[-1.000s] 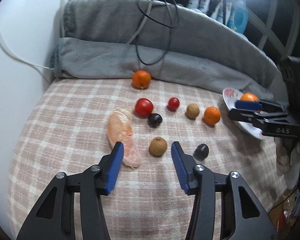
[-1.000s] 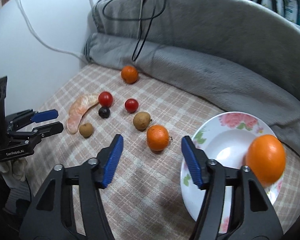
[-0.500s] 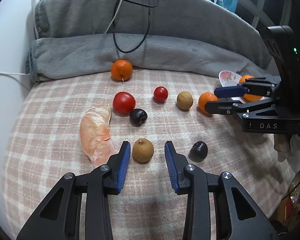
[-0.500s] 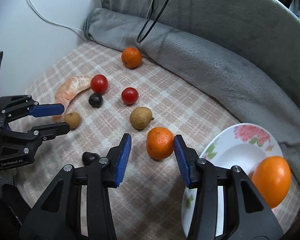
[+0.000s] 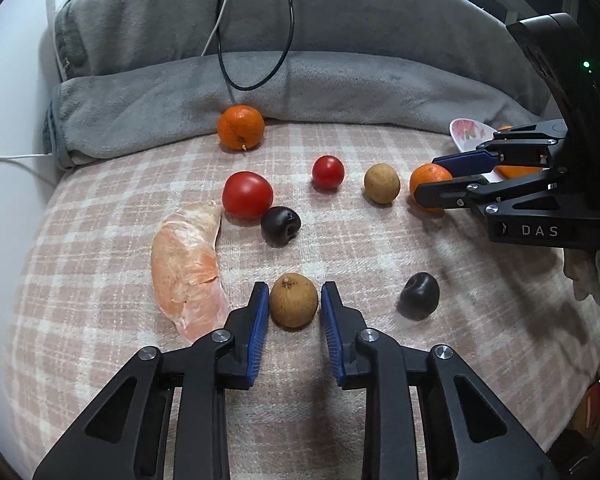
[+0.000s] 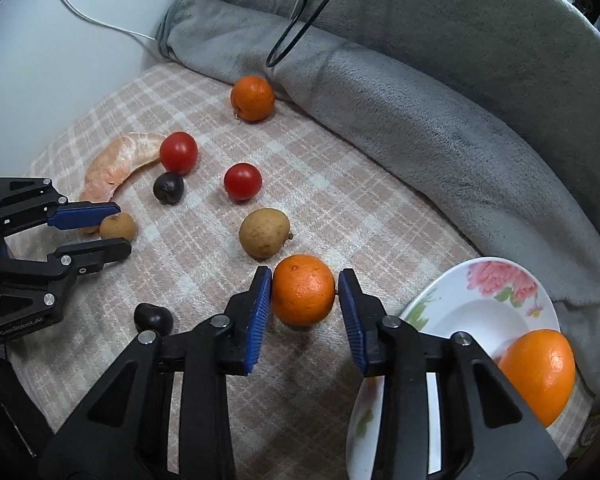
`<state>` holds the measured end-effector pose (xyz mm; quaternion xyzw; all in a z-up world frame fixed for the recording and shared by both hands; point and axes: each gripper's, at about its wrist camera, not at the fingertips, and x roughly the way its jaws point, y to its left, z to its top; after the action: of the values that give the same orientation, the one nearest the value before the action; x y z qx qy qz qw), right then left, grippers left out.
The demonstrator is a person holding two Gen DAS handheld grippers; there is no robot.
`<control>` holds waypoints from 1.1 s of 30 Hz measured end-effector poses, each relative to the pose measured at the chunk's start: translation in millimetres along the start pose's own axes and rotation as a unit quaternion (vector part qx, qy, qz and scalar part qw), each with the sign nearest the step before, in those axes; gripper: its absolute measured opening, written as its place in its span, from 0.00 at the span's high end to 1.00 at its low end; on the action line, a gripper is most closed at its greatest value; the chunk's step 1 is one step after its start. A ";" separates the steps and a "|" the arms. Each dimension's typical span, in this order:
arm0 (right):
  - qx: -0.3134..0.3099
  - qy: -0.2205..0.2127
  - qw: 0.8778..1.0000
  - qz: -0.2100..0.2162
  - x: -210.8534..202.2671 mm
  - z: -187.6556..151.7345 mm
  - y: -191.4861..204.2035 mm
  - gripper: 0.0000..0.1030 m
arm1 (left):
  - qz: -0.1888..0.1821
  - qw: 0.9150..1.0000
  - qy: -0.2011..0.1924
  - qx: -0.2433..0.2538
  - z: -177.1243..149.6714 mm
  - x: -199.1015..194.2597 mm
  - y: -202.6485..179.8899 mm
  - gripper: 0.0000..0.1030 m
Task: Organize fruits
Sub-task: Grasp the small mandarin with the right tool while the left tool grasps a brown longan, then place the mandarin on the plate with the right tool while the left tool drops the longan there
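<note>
Fruits lie scattered on the checked bed cover left of the plate [image 6: 432, 300]. The left hand-held gripper [image 5: 294, 306] is closing around a brown fruit [image 5: 293, 300], slim gaps either side. The right hand-held gripper [image 6: 304, 294] is closing on an orange [image 6: 303, 290] just left of the plate, one pad touching.

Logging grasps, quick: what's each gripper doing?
Left gripper: closing around round brown fruit, not yet gripped.
Right gripper: closing around small orange, not yet gripped.
</note>
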<state>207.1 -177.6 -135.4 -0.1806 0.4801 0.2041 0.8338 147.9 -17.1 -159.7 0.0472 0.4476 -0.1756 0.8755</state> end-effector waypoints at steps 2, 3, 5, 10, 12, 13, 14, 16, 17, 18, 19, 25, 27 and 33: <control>0.001 -0.002 1.000 0.000 -0.1 -0.1 0.1 0.65 | 0.000 1.000 0.000 -0.001 -0.8 0.9 0.6 0.77; 0.002 -0.002 1.000 0.000 0.0 -0.1 0.0 0.65 | -0.001 1.000 0.000 -0.001 -0.8 1.0 0.8 0.77; 0.002 -0.002 1.000 0.001 0.3 -0.2 -0.1 0.65 | -0.001 1.000 -0.002 -0.001 -0.4 1.7 0.7 0.77; 0.004 -0.003 1.000 0.002 0.3 -0.9 -0.6 0.66 | -0.007 1.000 -0.006 -0.012 -0.5 -0.3 2.8 0.77; 0.008 -0.004 1.000 0.006 -0.3 -1.5 -1.5 0.66 | -0.009 1.000 -0.008 -0.015 -1.2 -3.1 3.3 0.77; 0.011 -0.005 1.000 0.009 -0.7 -1.5 -1.6 0.66 | -0.010 1.000 -0.010 -0.015 -0.8 -4.6 3.4 0.77; 0.014 -0.006 1.000 0.011 -1.7 -1.5 -1.8 0.66 | -0.010 1.000 -0.011 -0.016 -0.5 -6.6 3.7 0.77; 0.016 -0.009 1.000 0.013 -4.0 -2.0 -1.5 0.66 | -0.011 1.000 -0.014 -0.018 -0.3 -10.0 4.3 0.77; 0.017 -0.011 1.000 0.014 -5.6 -2.2 -1.3 0.66 | -0.013 1.000 -0.015 -0.020 -0.1 -11.9 4.9 0.77; 0.019 -0.013 1.000 0.015 -7.2 -2.7 -1.2 0.66 | -0.014 1.000 -0.016 -0.021 0.1 -13.6 5.0 0.77; 0.021 -0.015 1.000 0.017 -9.1 -3.1 -1.1 0.66 | -0.014 1.000 -0.017 -0.022 0.4 -15.9 4.6 0.77; 0.035 -0.037 0.998 0.025 -29.9 -8.3 -3.1 0.66 | -0.022 0.999 -0.031 -0.025 4.2 -30.0 0.1 0.77; 0.041 -0.045 0.998 0.026 -37.8 -11.2 -5.4 0.66 | -0.026 0.999 -0.035 -0.024 6.1 -33.4 -3.2 0.77; 0.072 -0.068 0.995 0.025 -64.2 -27.7 -22.2 0.66 | -0.048 0.998 -0.048 -0.017 14.3 -40.9 -18.3 0.77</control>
<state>169.1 -221.0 -90.0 -0.0943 0.4404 0.2013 0.8699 130.5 -26.8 -117.0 0.0029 0.4099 -0.2117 0.8872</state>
